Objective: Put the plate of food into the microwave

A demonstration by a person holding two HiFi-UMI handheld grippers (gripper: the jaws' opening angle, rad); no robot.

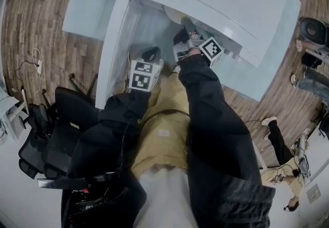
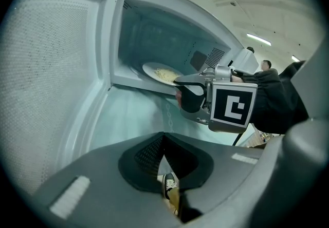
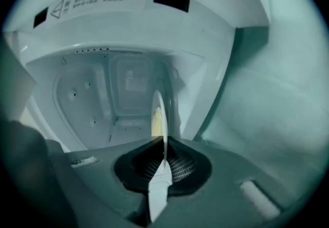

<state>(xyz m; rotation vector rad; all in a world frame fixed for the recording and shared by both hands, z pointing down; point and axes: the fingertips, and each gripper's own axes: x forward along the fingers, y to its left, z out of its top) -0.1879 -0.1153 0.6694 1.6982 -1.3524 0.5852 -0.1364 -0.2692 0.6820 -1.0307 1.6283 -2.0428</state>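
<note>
White walls frame the open microwave point(image 2: 169, 32), its door point(image 2: 51, 68) swung wide to the left. The right claw point(image 3: 163, 142) is clenched on the near rim of the plate point(image 2: 148, 70), which sits roughly level in the mouth of the cavity, mostly inside. Whether it rests on the cavity floor cannot be told. Pale yellow food point(image 2: 165, 74) lies on it. The left claw point(image 2: 163, 137) is clenched with nothing between its jaws, just in front of the opening near the door. The microwave stands on a glass tabletop point(image 1: 92, 1).
</note>
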